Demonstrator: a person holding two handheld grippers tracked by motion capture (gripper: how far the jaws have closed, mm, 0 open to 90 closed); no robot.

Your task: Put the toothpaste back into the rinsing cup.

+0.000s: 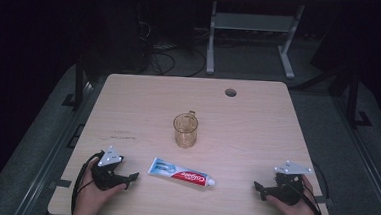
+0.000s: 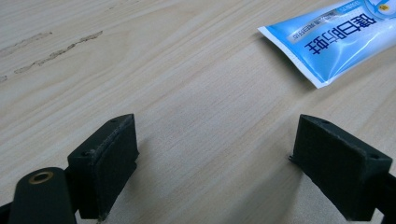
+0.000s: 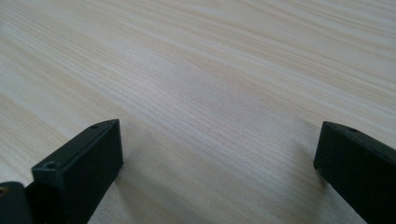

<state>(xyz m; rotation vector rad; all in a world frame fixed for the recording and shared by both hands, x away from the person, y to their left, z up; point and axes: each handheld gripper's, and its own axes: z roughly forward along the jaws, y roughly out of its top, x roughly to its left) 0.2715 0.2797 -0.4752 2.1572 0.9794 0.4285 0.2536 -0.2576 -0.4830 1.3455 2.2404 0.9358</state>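
With both tools resting on the desk (image 1: 258,106), jaws apart and empty, the toothpaste tube (image 1: 181,172) lies flat between them — bring the left tool (image 1: 130,178) toward 3 o'clock, straddling the flat crimped end squarely — the amber cup (image 1: 185,129) stands at 12 o'clock, the right tool (image 1: 259,188) waiting.

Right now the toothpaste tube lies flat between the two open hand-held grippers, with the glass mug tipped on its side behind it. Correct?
Not quite: the glass mug stands upright, as the high view shows. The toothpaste tube does lie flat between the open left hand-held gripper and right hand-held gripper.
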